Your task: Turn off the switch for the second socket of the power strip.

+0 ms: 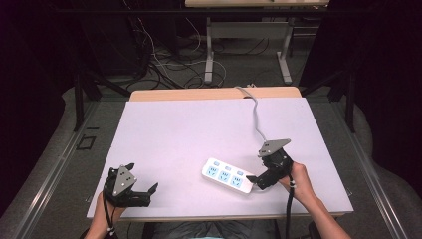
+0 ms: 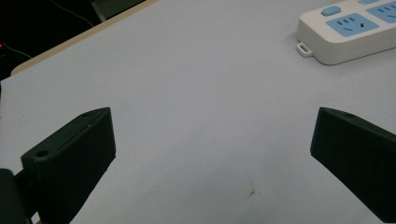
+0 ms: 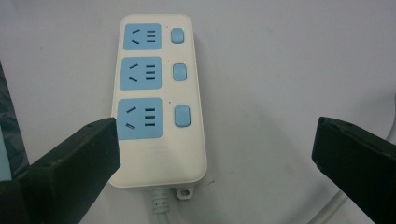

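The left gripper (image 1: 144, 190) sits at the near left corner of the table (image 1: 174, 129), its jaws spread wide apart with nothing between them. Ahead of it and off to its right, well apart, lies the white power strip (image 1: 228, 175), whose far end shows at the upper right of the left gripper view (image 2: 348, 28).

The power strip's long axis runs diagonally, from far-left to near-right. Its three blue sockets (image 3: 140, 77) sit in a row, and its cord end (image 3: 159, 203) points toward the right gripper (image 1: 255, 179). That gripper's jaws stand wide apart, one just over the strip's near corner, clamping nothing. A grey cable (image 1: 256, 117) runs off toward the table's far edge.
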`<state>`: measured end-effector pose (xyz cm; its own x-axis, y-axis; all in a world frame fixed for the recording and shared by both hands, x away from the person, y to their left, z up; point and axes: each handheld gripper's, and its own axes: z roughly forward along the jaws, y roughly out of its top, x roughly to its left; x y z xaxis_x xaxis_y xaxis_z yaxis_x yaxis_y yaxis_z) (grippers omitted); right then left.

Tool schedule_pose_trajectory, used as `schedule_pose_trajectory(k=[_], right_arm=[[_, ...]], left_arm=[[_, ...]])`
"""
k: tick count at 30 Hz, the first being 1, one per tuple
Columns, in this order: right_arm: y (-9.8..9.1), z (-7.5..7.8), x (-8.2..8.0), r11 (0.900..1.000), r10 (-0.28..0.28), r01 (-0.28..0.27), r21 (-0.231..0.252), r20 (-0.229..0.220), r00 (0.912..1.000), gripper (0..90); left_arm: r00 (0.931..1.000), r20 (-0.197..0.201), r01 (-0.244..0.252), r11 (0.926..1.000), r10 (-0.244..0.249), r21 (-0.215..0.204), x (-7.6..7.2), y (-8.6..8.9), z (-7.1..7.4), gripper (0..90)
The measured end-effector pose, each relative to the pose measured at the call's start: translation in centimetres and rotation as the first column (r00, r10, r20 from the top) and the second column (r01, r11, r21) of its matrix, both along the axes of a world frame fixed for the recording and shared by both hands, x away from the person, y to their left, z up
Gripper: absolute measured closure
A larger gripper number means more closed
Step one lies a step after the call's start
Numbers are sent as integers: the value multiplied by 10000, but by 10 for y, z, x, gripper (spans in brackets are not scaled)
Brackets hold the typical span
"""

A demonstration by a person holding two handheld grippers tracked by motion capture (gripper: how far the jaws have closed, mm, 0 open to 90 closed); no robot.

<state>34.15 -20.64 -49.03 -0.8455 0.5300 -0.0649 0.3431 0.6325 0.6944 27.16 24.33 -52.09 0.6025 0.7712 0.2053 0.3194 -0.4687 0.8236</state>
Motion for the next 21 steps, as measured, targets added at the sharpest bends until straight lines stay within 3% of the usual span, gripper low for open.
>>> schedule_pose_trajectory(k=[21], right_arm=[[19, 1, 16, 9998, 193, -193, 36, -225, 9996, 5]], left_arm=[[10000, -28, -18, 10000, 18, -44, 0, 0, 0, 1]])
